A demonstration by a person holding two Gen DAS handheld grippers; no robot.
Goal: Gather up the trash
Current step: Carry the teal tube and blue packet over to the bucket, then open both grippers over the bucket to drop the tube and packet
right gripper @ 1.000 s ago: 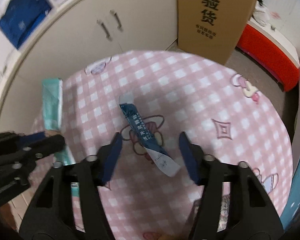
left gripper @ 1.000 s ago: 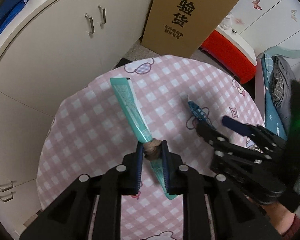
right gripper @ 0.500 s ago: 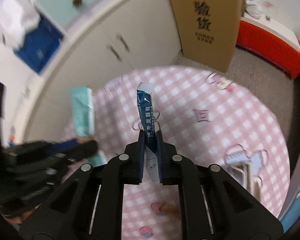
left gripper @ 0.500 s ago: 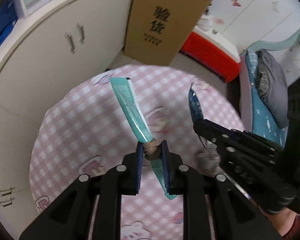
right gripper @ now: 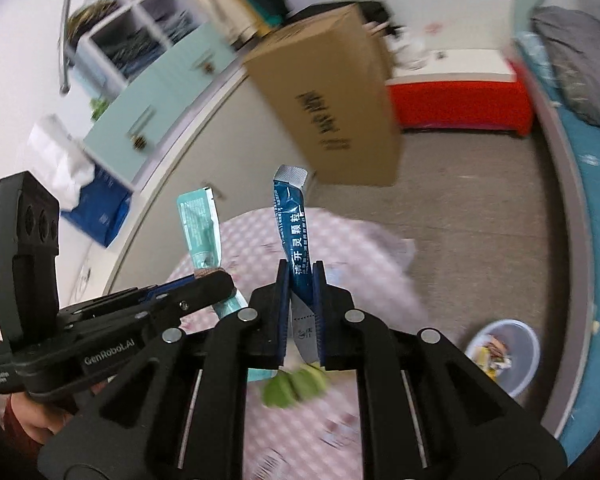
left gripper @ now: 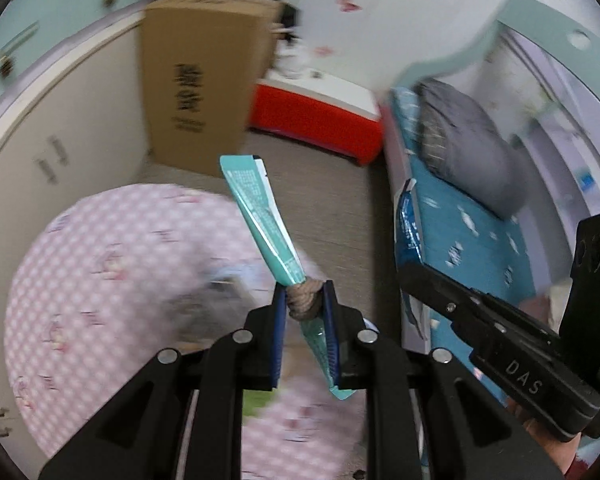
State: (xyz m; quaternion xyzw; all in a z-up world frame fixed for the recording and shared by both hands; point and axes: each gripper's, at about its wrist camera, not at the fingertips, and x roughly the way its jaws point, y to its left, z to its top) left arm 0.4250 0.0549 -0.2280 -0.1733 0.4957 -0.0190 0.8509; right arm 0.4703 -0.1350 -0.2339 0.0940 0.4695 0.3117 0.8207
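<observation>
Left hand-held gripper: jaws nearly closed, clamped on a teal sachet plus a brown wad at the pinch point; sachet stands tilted up and to the left, with its tail poking out below the jaws. Right hand-held gripper: jaws nearly closed on a dark blue sachet, upright, silver end hanging down between the fingers. Both sachets are lifted clear of the counter, a round pink-checked top that sits low and left in both views. In the left view the right hand-held gripper is just to the right, holding the blue sachet above the bed edge. In the right view the left hand-held gripper is just to the left with the teal sachet. Something green lies on the counter right below the right jaws; blurred, so I can't tell what it is. Bin is on the floor to the right, near the bed, with scraps inside. Far side: cardboard box against the cabinet, red box at the wall. Motion blur is heavy in both views.
</observation>
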